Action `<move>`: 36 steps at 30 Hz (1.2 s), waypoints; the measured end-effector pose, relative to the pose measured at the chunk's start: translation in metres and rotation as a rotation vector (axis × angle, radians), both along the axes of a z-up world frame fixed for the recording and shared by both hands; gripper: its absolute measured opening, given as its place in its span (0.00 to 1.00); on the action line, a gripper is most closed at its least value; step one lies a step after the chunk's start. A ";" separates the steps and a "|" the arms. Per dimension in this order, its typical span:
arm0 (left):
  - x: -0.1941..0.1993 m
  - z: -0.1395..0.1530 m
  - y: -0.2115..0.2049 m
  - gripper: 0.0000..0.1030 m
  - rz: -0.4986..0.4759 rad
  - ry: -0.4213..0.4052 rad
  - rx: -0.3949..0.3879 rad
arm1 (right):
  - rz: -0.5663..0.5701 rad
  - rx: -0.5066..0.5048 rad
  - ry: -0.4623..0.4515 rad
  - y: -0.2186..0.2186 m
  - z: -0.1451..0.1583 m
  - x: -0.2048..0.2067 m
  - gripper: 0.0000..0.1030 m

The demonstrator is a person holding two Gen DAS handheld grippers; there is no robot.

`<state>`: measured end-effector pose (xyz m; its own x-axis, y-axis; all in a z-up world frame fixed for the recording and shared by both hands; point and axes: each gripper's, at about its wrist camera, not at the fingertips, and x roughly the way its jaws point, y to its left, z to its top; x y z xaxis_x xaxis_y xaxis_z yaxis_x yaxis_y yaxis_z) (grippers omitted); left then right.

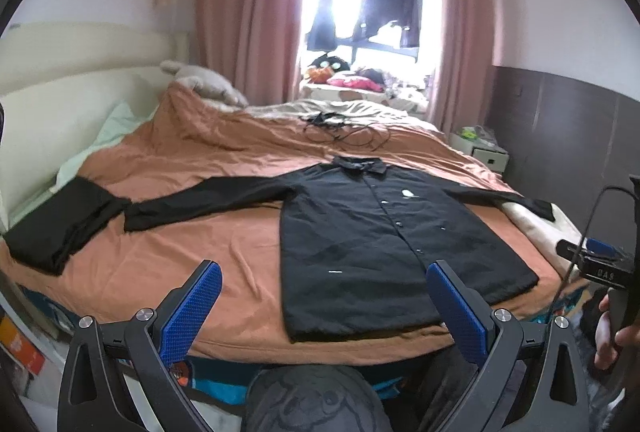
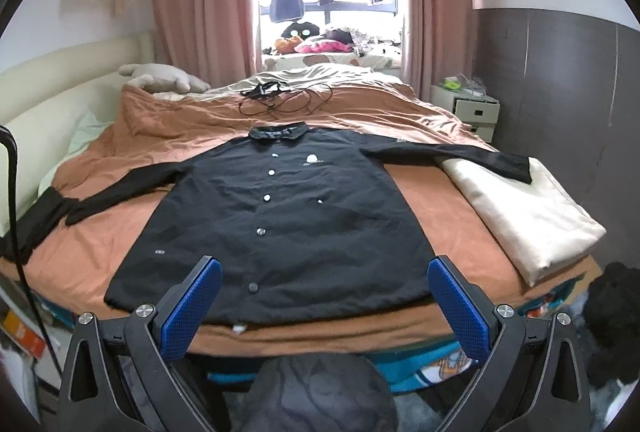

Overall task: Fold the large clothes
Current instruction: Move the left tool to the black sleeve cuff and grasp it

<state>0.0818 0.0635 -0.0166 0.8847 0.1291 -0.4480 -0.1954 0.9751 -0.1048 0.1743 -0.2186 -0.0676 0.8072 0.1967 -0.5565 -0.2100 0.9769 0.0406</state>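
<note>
Currently we hold both tools back from the bed's near edge, nothing grasped. Left hand-held gripper [image 1: 324, 306]: blue pads wide apart, empty. Right hand-held gripper [image 2: 325, 302]: pads likewise spread, empty.

The long black button-front collared jacket [image 2: 280, 216] lies face up and flat on the rust-orange bedspread [image 2: 432, 199], straight ahead of the right hand-held gripper, hem nearest us, collar farthest. Seen from the left hand-held gripper it sits ahead and to the right. Both sleeves are stretched out sideways; the left sleeve [image 1: 208, 197] ends touching a separate folded black garment [image 1: 56, 228], the right sleeve cuff [image 2: 516, 161] rests on a cream folded cloth [image 2: 528, 207].

Handling judgement: soft, light, limp fabric, probably slightly slick; it will sag and drag when lifted, and the snaps give small stiff spots along the placket. We judge the best holds are the sleeve cuffs or shoulder seams, pinching a single layer edge, for folding sleeves inward first.
</note>
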 end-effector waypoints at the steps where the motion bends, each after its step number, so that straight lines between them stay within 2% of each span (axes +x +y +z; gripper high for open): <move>1: 0.004 -0.001 0.005 0.99 0.011 0.004 -0.009 | 0.006 0.016 0.012 0.001 0.000 0.007 1.00; 7: 0.021 0.001 0.043 0.98 0.084 0.037 -0.026 | 0.079 0.079 0.014 0.016 0.008 0.038 1.00; 13: 0.032 0.002 0.089 0.95 0.171 0.050 -0.057 | 0.127 0.071 0.000 0.038 0.021 0.066 0.99; 18: 0.036 0.000 0.132 0.93 0.255 0.053 -0.109 | 0.126 0.018 -0.027 0.059 0.029 0.095 0.99; 27: 0.062 -0.011 0.207 0.87 0.367 0.091 -0.195 | 0.176 0.063 0.050 0.089 0.026 0.152 0.99; 30: 0.072 -0.019 0.231 0.86 0.409 0.094 -0.246 | 0.238 0.072 0.095 0.101 0.020 0.172 0.91; 32: 0.083 -0.029 0.246 0.83 0.432 0.105 -0.270 | 0.252 0.028 0.117 0.114 0.014 0.187 0.79; 33: 0.088 -0.034 0.253 0.80 0.445 0.114 -0.282 | 0.259 0.013 0.131 0.120 0.010 0.195 0.76; 36: 0.103 -0.050 0.274 0.77 0.465 0.135 -0.334 | 0.278 0.005 0.162 0.133 0.000 0.213 0.73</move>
